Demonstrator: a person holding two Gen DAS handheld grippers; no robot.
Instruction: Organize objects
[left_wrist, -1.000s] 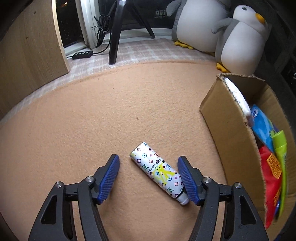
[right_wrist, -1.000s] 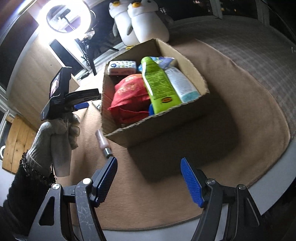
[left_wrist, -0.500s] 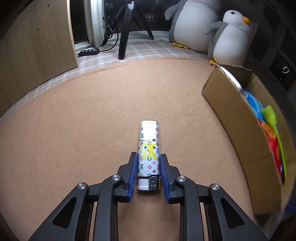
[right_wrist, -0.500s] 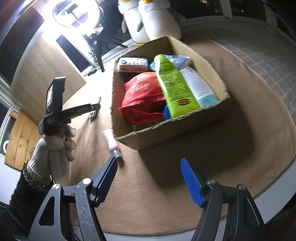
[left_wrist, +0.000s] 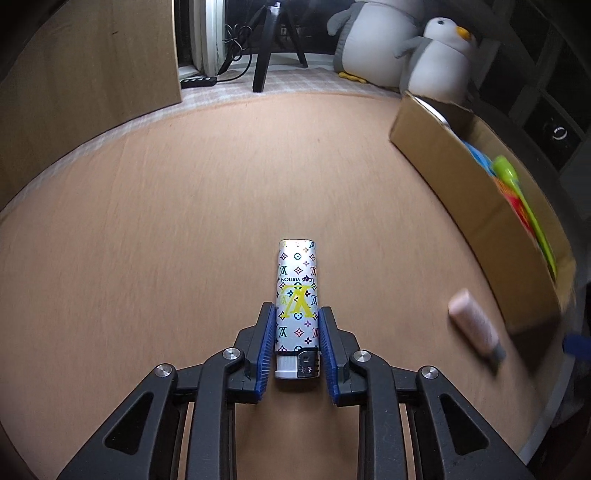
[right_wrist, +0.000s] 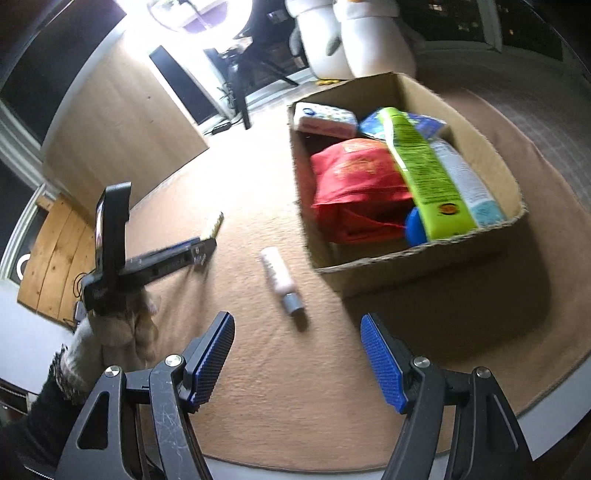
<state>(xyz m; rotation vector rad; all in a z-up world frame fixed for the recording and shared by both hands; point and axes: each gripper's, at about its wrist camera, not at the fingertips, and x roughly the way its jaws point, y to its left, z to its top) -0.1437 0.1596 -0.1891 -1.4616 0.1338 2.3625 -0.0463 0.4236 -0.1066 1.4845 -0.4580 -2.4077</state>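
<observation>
A white lighter (left_wrist: 297, 291) with coloured monogram print is clamped between the blue pads of my left gripper (left_wrist: 296, 312), metal cap end toward the camera. In the right wrist view the left gripper (right_wrist: 199, 254) is held by a gloved hand (right_wrist: 110, 332), and the lighter (right_wrist: 216, 223) sticks out of its tip just over the tan mat. A pink tube with a grey cap (right_wrist: 279, 275) lies on the mat beside the cardboard box (right_wrist: 406, 266). My right gripper (right_wrist: 297, 332) stands open just short of the tube, with nothing between its fingers.
The cardboard box (left_wrist: 461, 192) holds a red bag (right_wrist: 354, 184), a green bottle (right_wrist: 421, 173), a white tube and a tissue pack. Two plush penguins (left_wrist: 436, 62), a tripod (left_wrist: 266, 55) and a wooden panel (left_wrist: 92, 62) stand at the back. The mat's rim runs close below my right gripper.
My left gripper closed on the lighter and carried it across the mat toward the box; the pink tube came into its view. The right gripper moved closer to the pink tube, still open.
</observation>
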